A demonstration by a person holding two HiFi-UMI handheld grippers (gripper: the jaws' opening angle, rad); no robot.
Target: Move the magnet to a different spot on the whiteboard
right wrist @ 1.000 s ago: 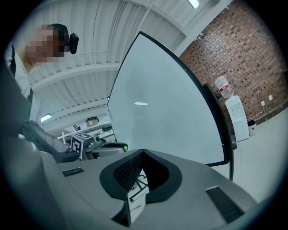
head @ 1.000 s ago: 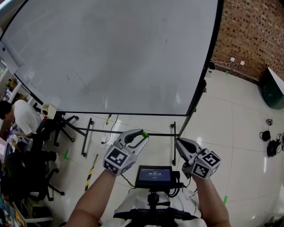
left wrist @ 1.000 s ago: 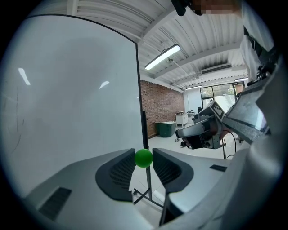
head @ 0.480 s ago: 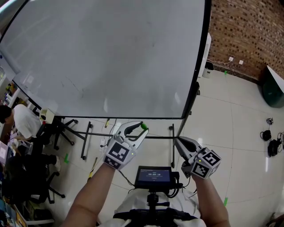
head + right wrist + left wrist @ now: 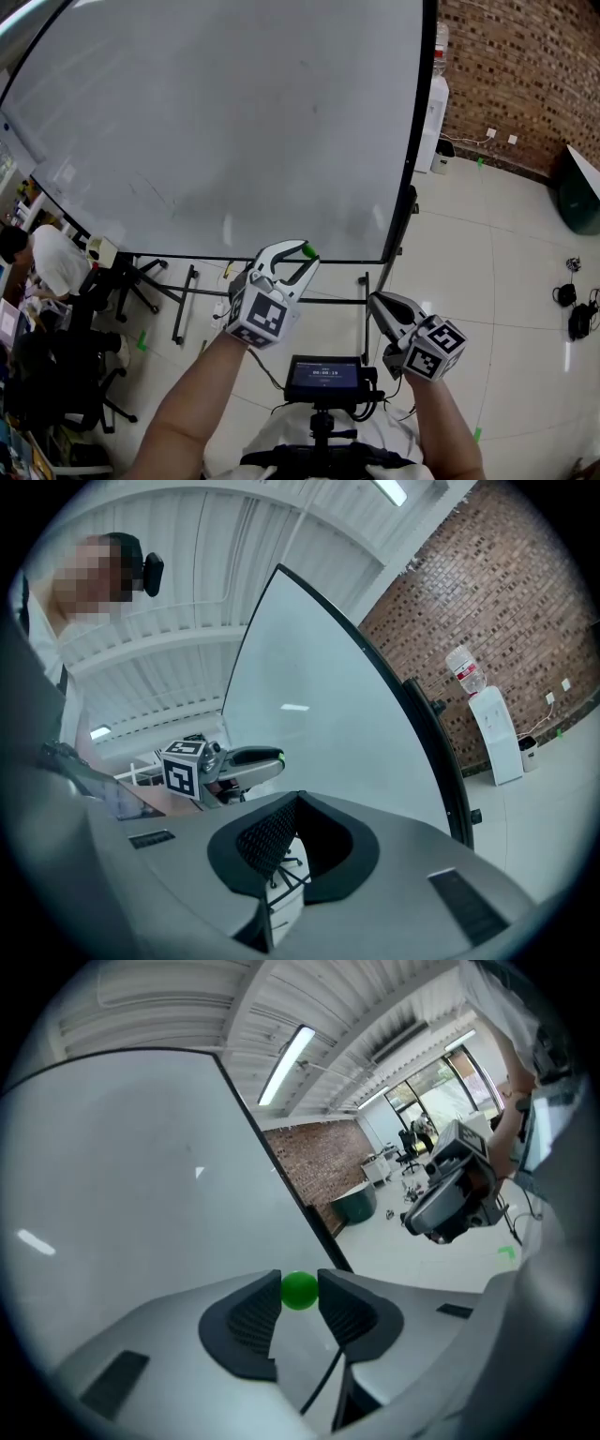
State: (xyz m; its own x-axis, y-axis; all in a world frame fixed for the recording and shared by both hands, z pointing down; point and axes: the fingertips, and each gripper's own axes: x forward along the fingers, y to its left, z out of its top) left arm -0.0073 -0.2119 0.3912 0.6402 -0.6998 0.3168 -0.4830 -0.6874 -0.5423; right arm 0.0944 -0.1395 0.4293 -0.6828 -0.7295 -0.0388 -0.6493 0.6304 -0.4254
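Pinches the small green magnet [image 5: 299, 1291] at the tips of the left tongs [image 5: 299, 1285] near the 6 o'clock edge of the whiteboard [image 5: 216, 122], holds the right tongs [image 5: 292, 803] closed and empty, and probably needs a centred squeeze across that light, hard, slippery ball.

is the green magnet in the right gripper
No, the green magnet is pinched in the left gripper; the right gripper is shut and empty.
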